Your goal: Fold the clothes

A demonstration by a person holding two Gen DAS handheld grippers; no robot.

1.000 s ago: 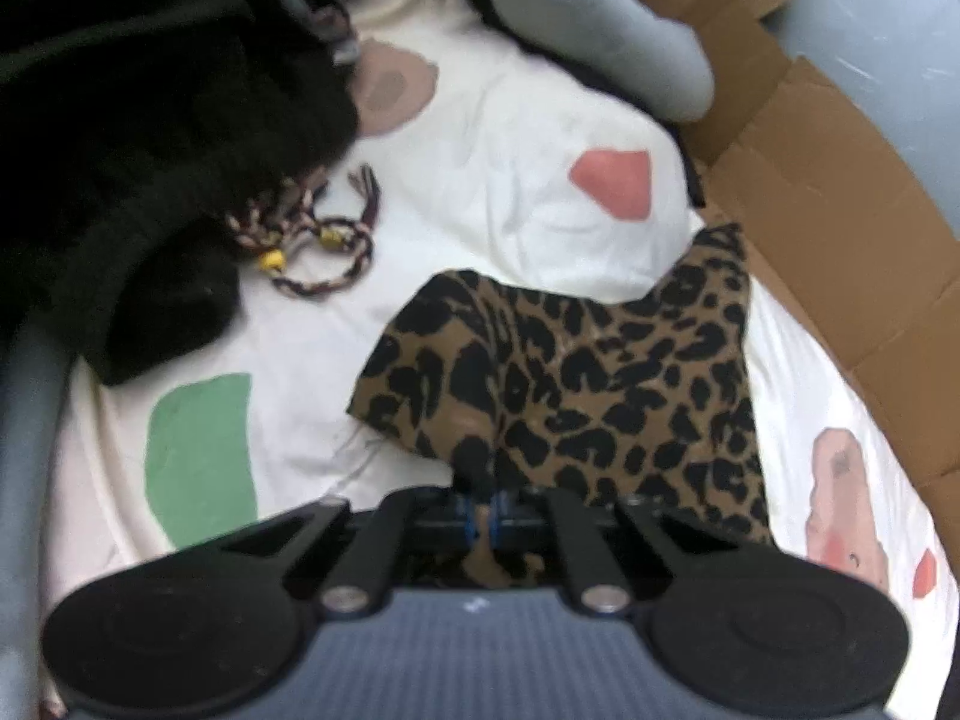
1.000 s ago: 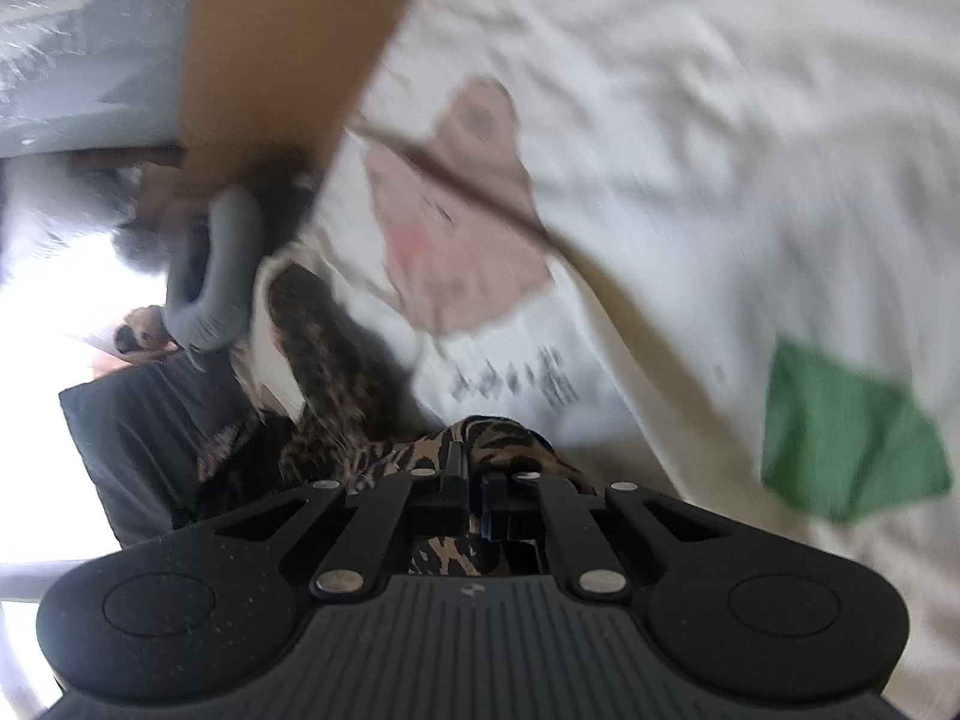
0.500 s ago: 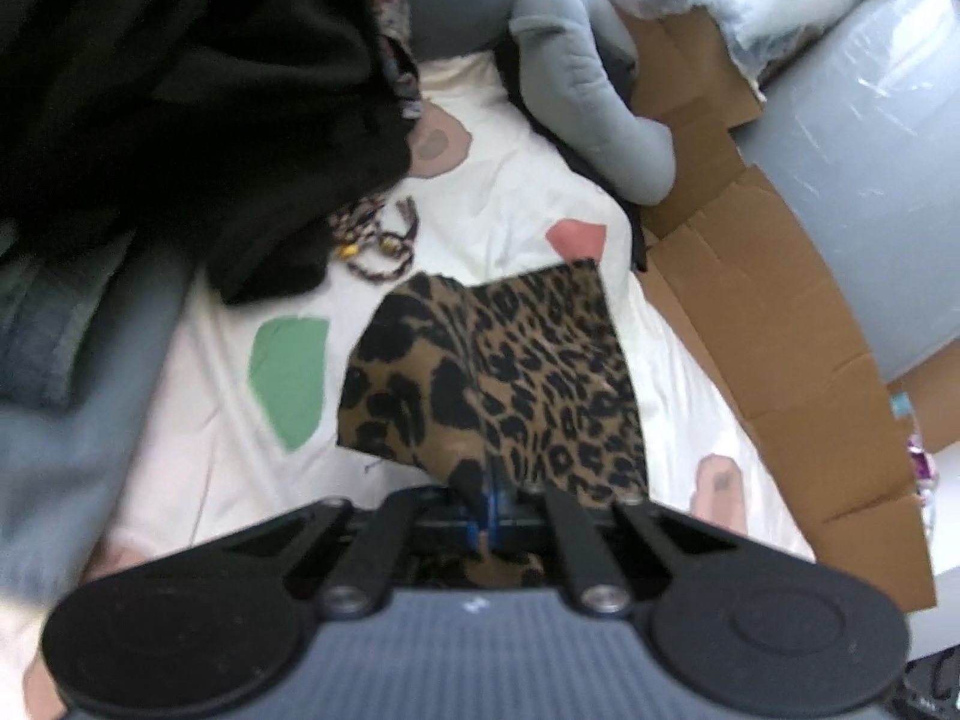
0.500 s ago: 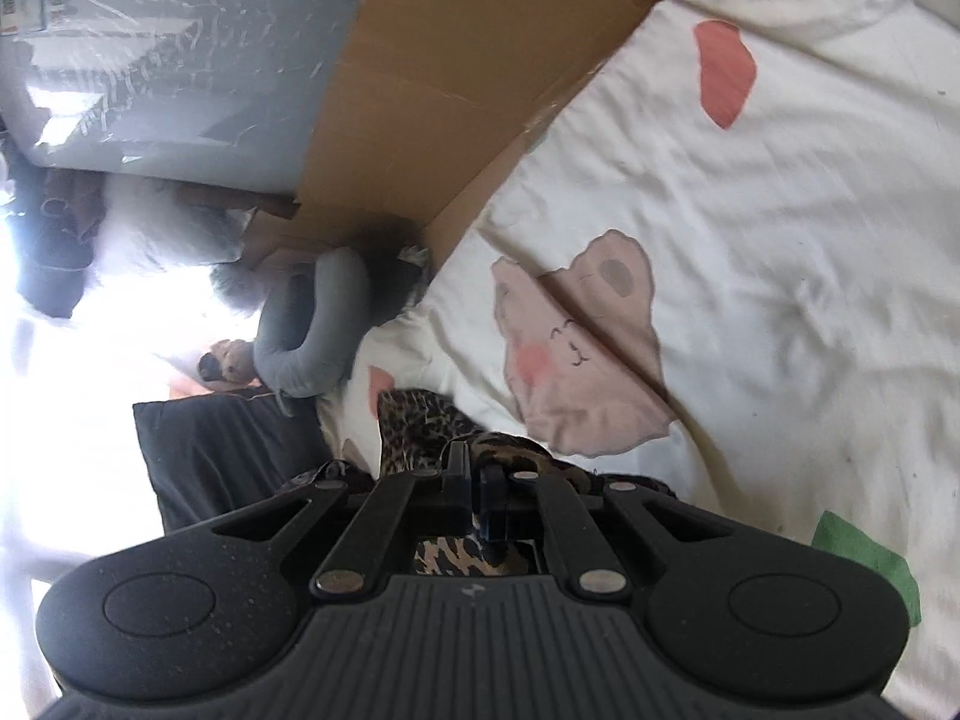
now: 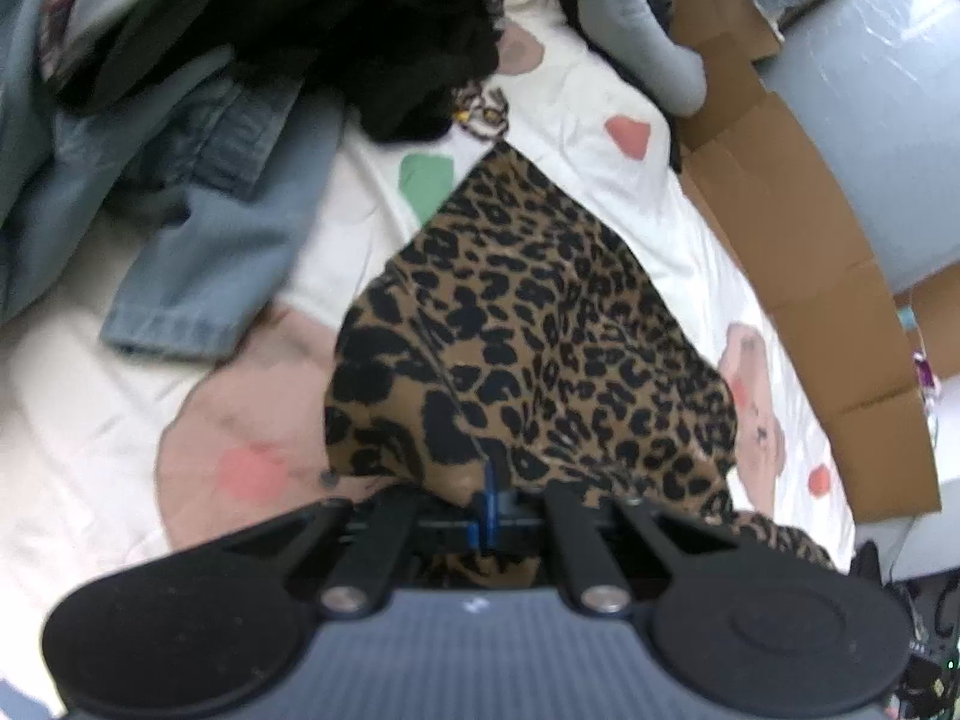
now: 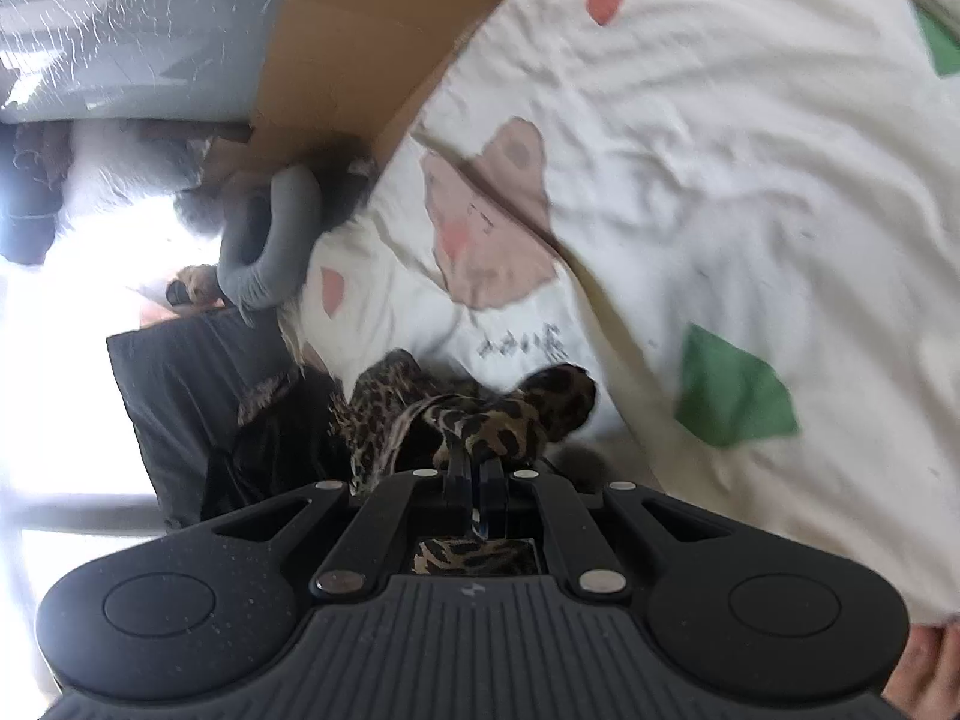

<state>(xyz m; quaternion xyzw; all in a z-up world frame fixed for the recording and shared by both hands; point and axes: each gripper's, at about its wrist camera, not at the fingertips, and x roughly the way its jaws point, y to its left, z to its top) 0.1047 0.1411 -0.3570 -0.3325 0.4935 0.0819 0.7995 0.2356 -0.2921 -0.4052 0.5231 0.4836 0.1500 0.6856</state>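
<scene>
The leopard cloth [image 5: 528, 330] is pinched in both claws. In the left wrist view the left claw [image 5: 487, 510] is closed tight on a gathered edge of the cloth, right at its blue-edged tips. From there the cloth spreads away from the claw in a broad sheet that narrows to a point near the green patch [image 5: 426, 180] on the sheet [image 5: 630, 204]. The cloth hangs over the bed rather than lying flat; its lower edge curls under toward the claw. Seen from this claw, jeans [image 5: 204, 252] lie left of the cloth, a black pile [image 5: 360, 18] sits beyond them, a grey cushion [image 5: 654, 54] lies past the cloth's point, and cardboard [image 5: 804, 252] runs along the right of the cloth. The left claw points steeply down at the bed.

In the right wrist view the right claw [image 6: 477, 468] is also fully closed, with a bunched, twisted fold of the cloth [image 6: 480, 414] gripped between its tips and more showing under the claw body. The fold sits just ahead of the claw, over the sheet [image 6: 720, 180] near the bear print [image 6: 486, 222]. This claw tilts shallowly downward, its view rolled sideways.
</scene>
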